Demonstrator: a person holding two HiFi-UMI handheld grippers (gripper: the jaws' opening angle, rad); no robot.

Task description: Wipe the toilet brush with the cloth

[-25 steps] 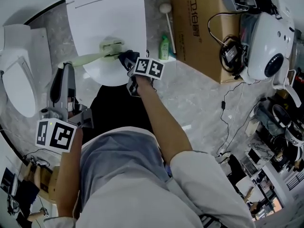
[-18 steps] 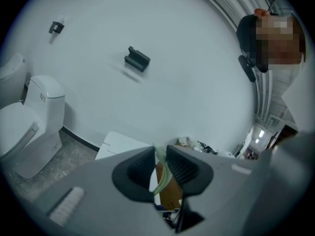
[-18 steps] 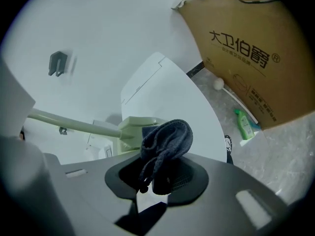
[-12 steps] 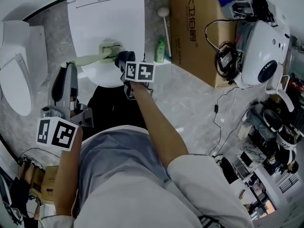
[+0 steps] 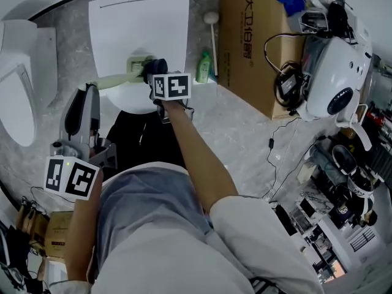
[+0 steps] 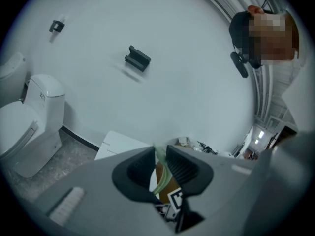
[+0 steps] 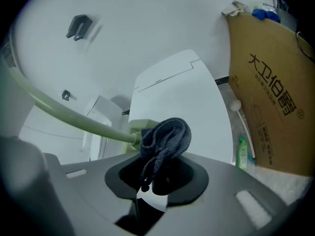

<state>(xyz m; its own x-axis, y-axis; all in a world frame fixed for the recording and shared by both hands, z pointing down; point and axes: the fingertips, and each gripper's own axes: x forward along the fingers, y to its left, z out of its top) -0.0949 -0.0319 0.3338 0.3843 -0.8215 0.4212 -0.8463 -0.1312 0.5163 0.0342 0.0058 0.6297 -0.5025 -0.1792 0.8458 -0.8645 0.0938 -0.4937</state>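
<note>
- At the far left a second white toilet (image 5: pixel 17 97) stood on the grey stone floor (image 5: pixel 245 133), apart from the work.
- My left gripper (image 5: pixel 87 89) was held upright on the near left, with its marker cube (image 5: pixel 70 176) nearest to me. Its jaws were closed on the pale green handle of the toilet brush (image 5: pixel 113 79). In the left gripper view that handle showed as a thin green strip pinched between the two dark pads (image 6: pixel 183 167).
- From my left jaws the toilet brush ran rightward and slightly away. Its green head (image 5: pixel 138 62) lay over the near end of the closed white toilet lid (image 5: pixel 138 23).
- In the right gripper view the handle (image 7: pixel 64 114) swept in from the left and met the head (image 7: pixel 134 128) just above my jaws.
- My right gripper (image 5: pixel 157 72) reached forward at mid-scene, its marker cube (image 5: pixel 170 86) facing up. Its jaws were clamped on the dark blue cloth (image 7: pixel 165 139), which bunched up out of them and pressed against the right side of the brush head.
- Right of the toilet, a small green bottle (image 5: pixel 204 66) stood on the floor, with a white ball-ended stick (image 5: pixel 212 29) just beside it.
- Further right stood a brown cardboard box (image 5: pixel 245 35) with printed characters, hard against the bottle and the stick.
</note>
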